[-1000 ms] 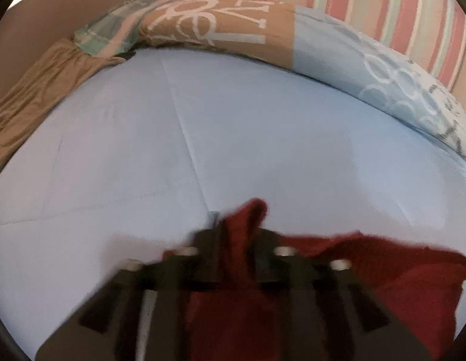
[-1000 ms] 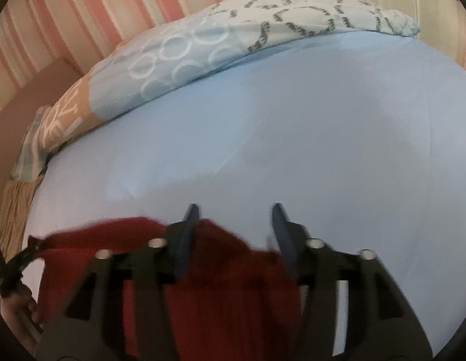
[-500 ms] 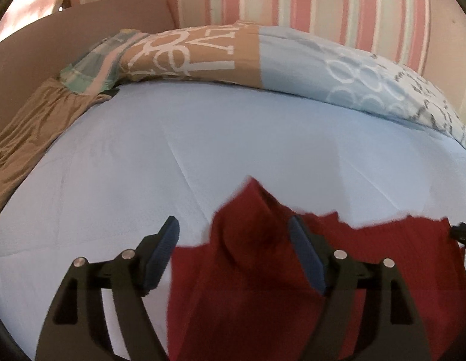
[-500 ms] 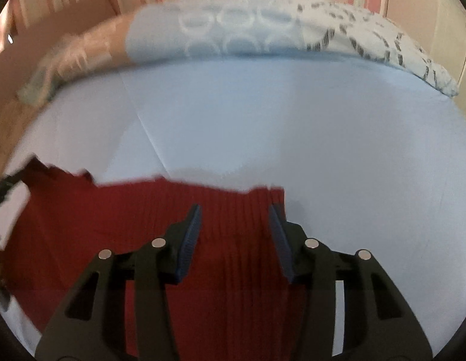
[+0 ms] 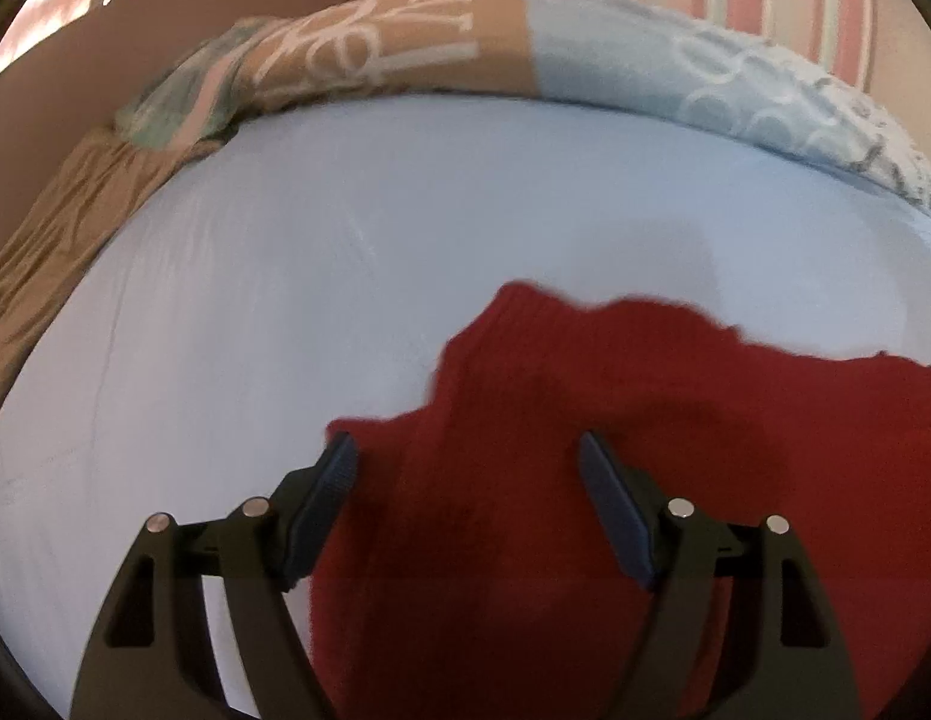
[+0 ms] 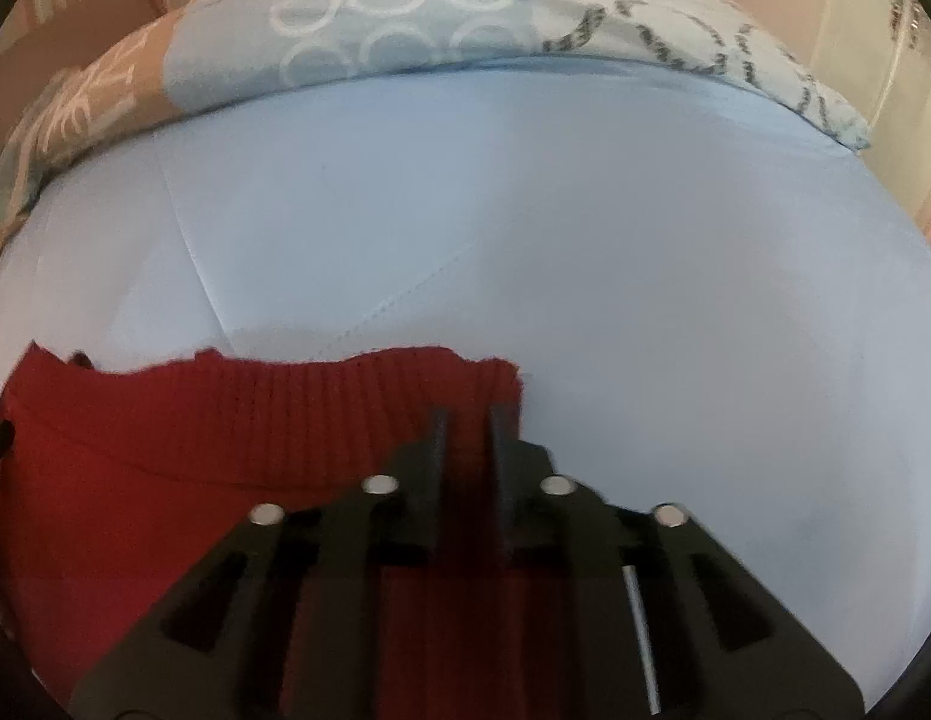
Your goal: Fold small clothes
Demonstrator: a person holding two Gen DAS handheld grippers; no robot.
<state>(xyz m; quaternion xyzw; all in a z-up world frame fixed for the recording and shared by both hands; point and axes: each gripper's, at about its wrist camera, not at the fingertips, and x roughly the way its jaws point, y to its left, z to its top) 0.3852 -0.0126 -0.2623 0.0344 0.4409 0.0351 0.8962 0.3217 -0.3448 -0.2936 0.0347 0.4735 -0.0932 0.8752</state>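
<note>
Red knit garment (image 6: 183, 456) lies on the bed (image 6: 525, 228); left gripper (image 5: 468, 468) jaws released astride it, right gripper (image 6: 465, 429) jaws closing over its ribbed hem, where a shallow pinch could slip.

The left tongs (image 5: 465, 462), clamped on the red knit garment (image 5: 585, 420) a second ago, are now standing wide, the cloth lying loose between them on the bed's blue sheet (image 5: 285, 300). The right tongs (image 6: 465, 426) are closing over the garment's ribbed edge (image 6: 345, 384), which is spreading flatter than before.
</note>
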